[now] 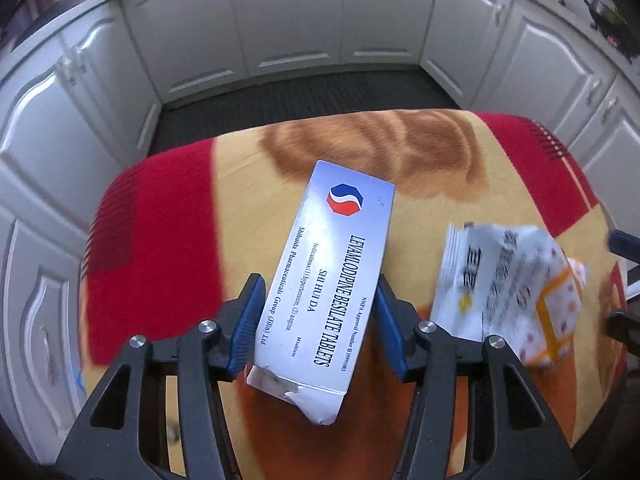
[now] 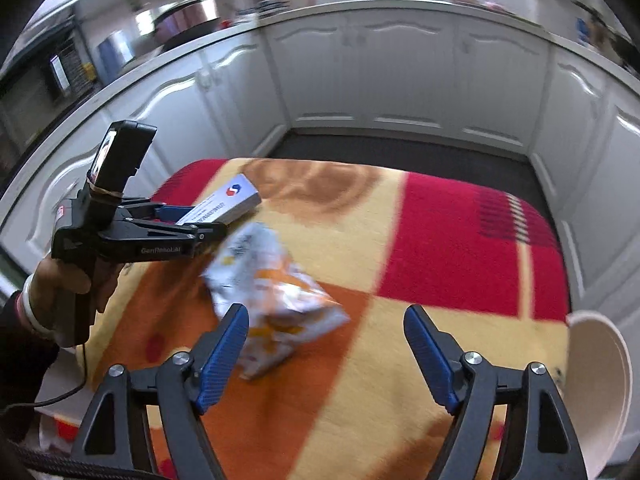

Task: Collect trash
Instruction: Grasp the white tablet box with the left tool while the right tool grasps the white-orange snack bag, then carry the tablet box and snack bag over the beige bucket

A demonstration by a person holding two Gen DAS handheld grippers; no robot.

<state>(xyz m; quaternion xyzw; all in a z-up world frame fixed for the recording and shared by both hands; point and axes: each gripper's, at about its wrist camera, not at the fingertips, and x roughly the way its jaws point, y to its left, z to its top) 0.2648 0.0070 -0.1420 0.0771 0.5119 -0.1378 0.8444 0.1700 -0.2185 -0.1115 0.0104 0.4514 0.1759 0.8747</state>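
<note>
While a blanket (image 1: 168, 216) patterned in red, cream and orange covers a table in a white-cupboard kitchen, two pieces of trash lie on it: a white tablet box (image 1: 326, 276) and, just to its right, a crumpled white-and-orange wrapper (image 1: 516, 288).

The left gripper (image 1: 316, 312) straddles the box across its narrow width. Its blue pads are partly closed and sit right against the box's long edges; whether they already press on the card cannot be told. In the right wrist view the box's far end looks tilted up off the blanket. To do this step well, the pads should meet the box squarely on both long sides, near its middle, and squeeze gently, since the near flap is torn and the thin card may crush or pivot.

The right gripper (image 2: 326, 352) hovers wide open and holds nothing. The wrapper (image 2: 268, 300) lies by its left pad, mostly outside the gap. A pale paper cup (image 2: 600, 392) lies at the blanket's right edge.
</note>
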